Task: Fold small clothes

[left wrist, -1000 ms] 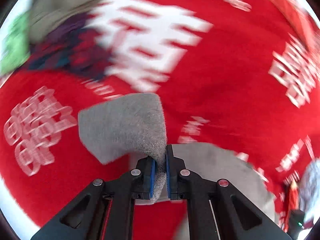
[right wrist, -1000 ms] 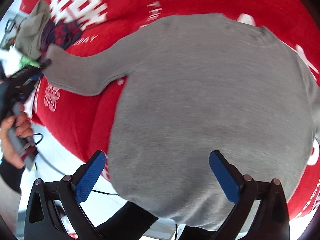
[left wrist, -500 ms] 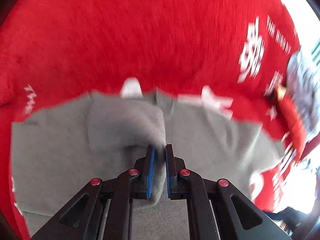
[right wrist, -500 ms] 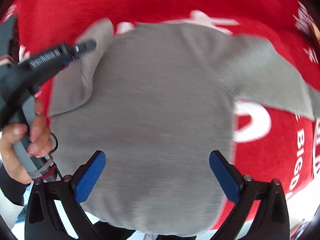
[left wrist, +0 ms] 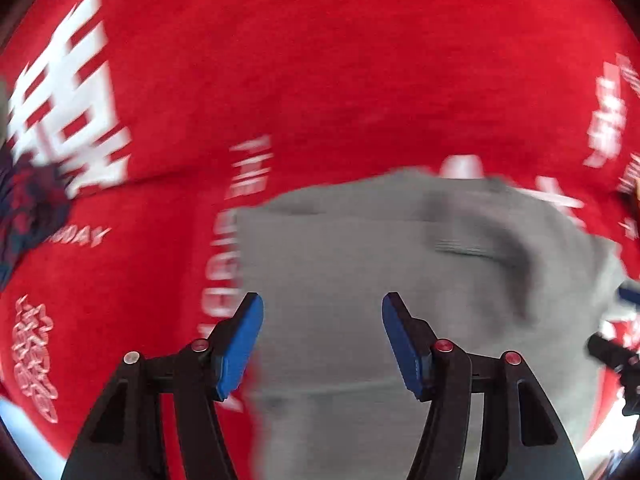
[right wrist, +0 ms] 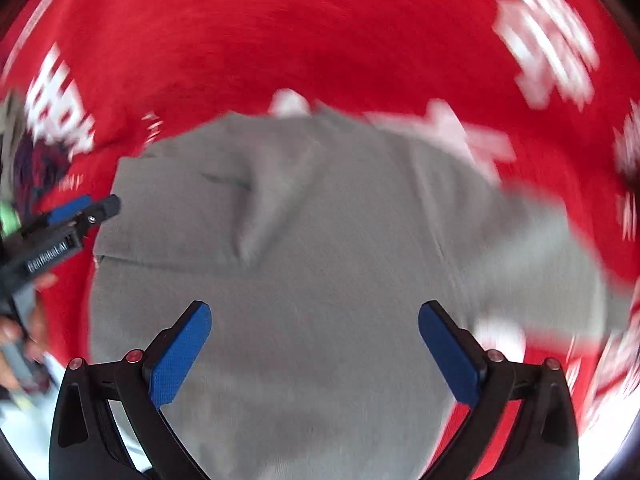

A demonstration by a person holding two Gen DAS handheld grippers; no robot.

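Observation:
A small grey sweater point(left wrist: 360, 272) lies flat on the red cloth; it also shows in the right wrist view point(right wrist: 320, 260). Its left sleeve point(right wrist: 192, 208) is folded in across the chest, and its right sleeve point(right wrist: 540, 248) lies spread out to the right. My left gripper point(left wrist: 322, 320) is open and empty above the sweater's left side; it also appears at the left edge of the right wrist view point(right wrist: 84, 210). My right gripper point(right wrist: 314, 332) is open and empty above the sweater's lower body.
A red cloth with white lettering point(left wrist: 320, 60) covers the table. A pile of dark patterned and grey clothes point(left wrist: 24, 208) lies at the far left, also seen in the right wrist view point(right wrist: 28, 160). The table's front edge point(right wrist: 24, 420) is at lower left.
My left gripper carried the left sleeve over the sweater's chest, opened and let it go, then drew back to the left. My right gripper stayed open.

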